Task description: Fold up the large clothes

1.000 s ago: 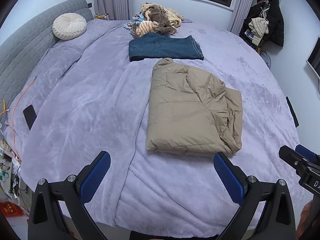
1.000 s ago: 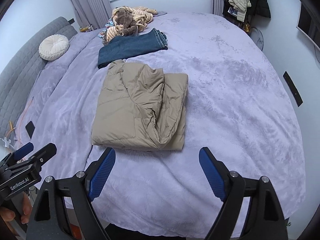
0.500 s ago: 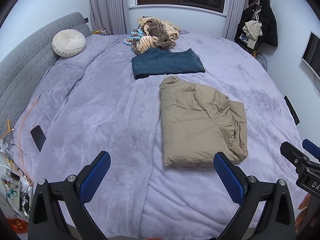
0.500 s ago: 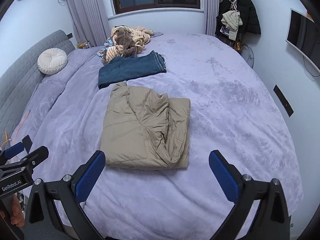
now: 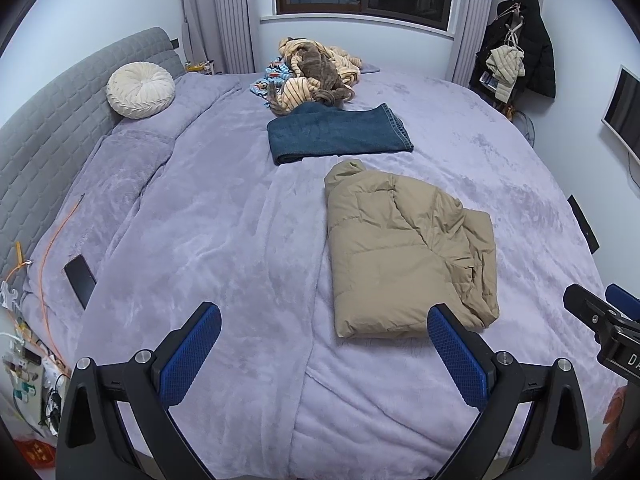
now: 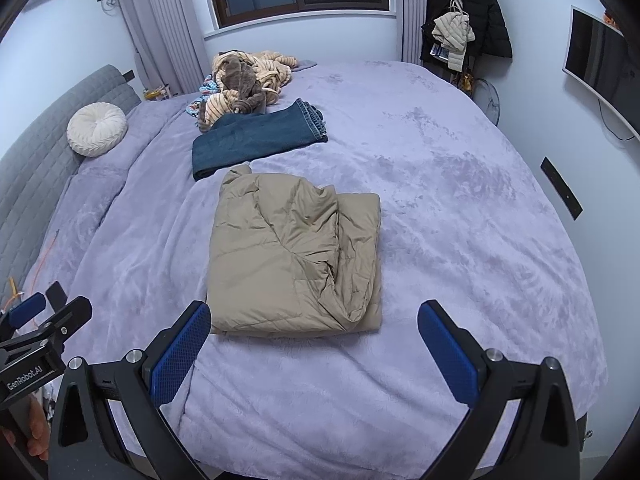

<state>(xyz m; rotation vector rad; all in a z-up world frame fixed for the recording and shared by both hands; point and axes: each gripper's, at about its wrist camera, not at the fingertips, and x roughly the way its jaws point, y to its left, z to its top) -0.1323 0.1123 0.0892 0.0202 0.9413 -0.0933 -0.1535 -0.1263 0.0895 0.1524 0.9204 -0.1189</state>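
- A wide bed covered by a lilac plush blanket (image 5: 192, 216) is seen filling both views, with a grey quilted headboard (image 5: 52, 112) at the left edge.
- The folded beige puffer jacket (image 6: 296, 256) is laid mid-frame on the blanket, untouched.
- Folded dark blue jeans (image 5: 340, 132) are set just beyond it, with a heap of striped clothes (image 5: 316, 76) further up.
- The left gripper (image 5: 324, 354) is held spread wide at the bottom, empty.
- The right gripper (image 6: 314, 348) is likewise spread, nothing pinched.
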